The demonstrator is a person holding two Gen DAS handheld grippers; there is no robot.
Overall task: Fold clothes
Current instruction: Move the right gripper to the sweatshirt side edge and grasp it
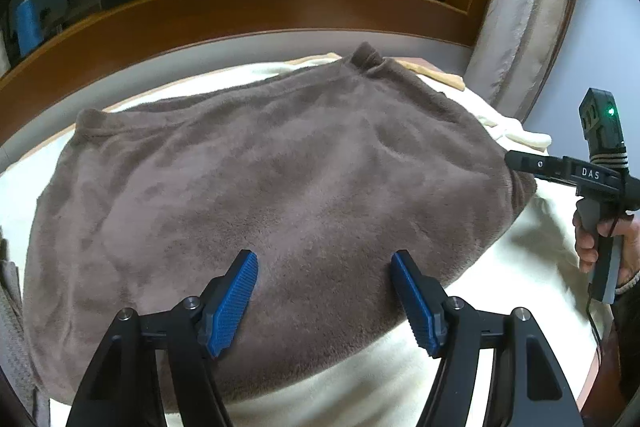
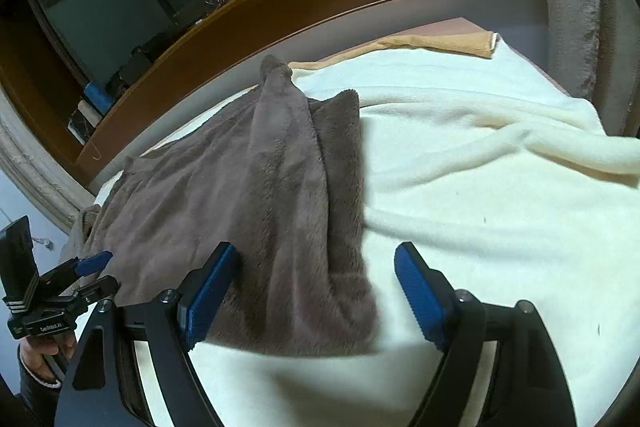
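Two tools are in your hands, and both have their blue ribbed pads spread apart with nothing between them. Your left tool (image 1: 324, 291) hovers over the near edge of the brown fleece garment (image 1: 256, 195), its pads above the plush cloth. Your right tool (image 2: 316, 295) hangs over the garment's right-hand corner, where a folded strip of the fleece runs away from you toward a small bunched tip. In the left wrist view, your right tool reaches in from the right side with its black fingers at the garment's right edge, though you cannot tell whether they touch it. The garment lies spread flat on a cream fleece blanket (image 2: 480, 187) covering the bed. Beyond it, a tan cloth (image 2: 452, 45) lies at the far edge, and a curved brown wooden headboard (image 1: 240, 15) rises behind.
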